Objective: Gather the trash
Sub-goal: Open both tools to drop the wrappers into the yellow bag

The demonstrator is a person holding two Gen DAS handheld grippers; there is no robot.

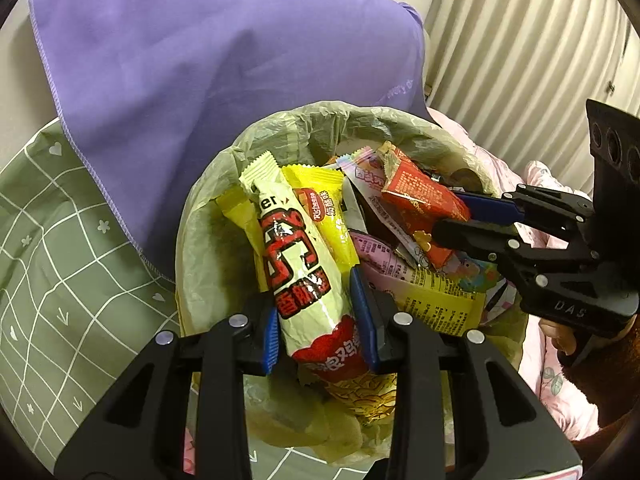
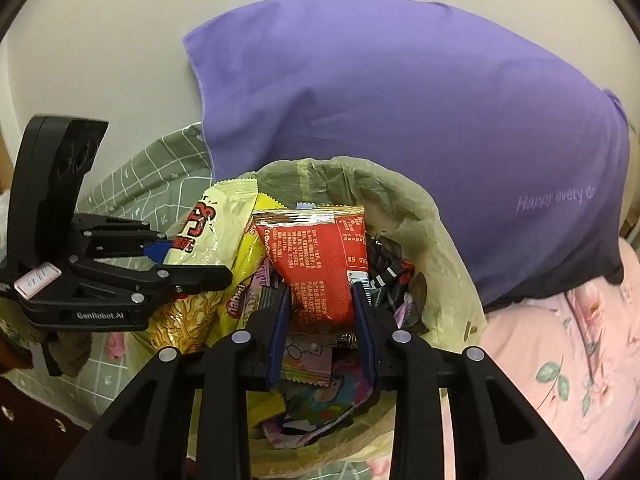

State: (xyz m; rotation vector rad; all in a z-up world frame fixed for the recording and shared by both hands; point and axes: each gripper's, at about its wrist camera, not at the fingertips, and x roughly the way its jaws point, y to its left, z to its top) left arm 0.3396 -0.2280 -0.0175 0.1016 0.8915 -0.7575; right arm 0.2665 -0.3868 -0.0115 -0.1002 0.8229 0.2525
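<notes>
A: Status, quick. What's in the left gripper [image 1: 322, 322]?

B: My left jaws are clamped on a cream-and-red snack packet [image 1: 298, 264]. Blue pads [image 1: 365, 312] press it on both sides, low on the packet; its serrated top sticks up and away from me, over the bin.

A: And the right gripper [image 2: 322, 334]?

B: Clamped too, on a red foil wrapper [image 2: 320, 264]. Pads squeeze its lower part, top edge stands upright w/ a gold crimped strip. Left-wrist view shows the same: right fingers pinching that red wrapper from the right side.

A: Where's the bin?

B: Right under both grippers. Trash bin [image 1: 208, 240] lined w/ a pale yellow-green plastic bag [image 2: 432, 240], bag folded over the rim. Both packets hang over the opening, side by side, cream one on the left, red one on the right.

A: Contents?

B: Packed. Yellow cheese-snack wrapper [image 1: 328, 216] just behind my cream packet, pink and yellow wrappers [image 1: 420, 280] beneath the red one, a dark wrapper [image 2: 384, 268] toward the far right of the bin. Can't tell if my packets touch the pile.

A: Surroundings?

B: Purple cloth [image 1: 224, 60] draped behind the bin, green grid-pattern sheet [image 1: 52, 240] to the left, pink floral bedding [image 2: 560, 360] to the right. Ribbed curtain [image 1: 520, 32] top right in the left-wrist view.
</notes>
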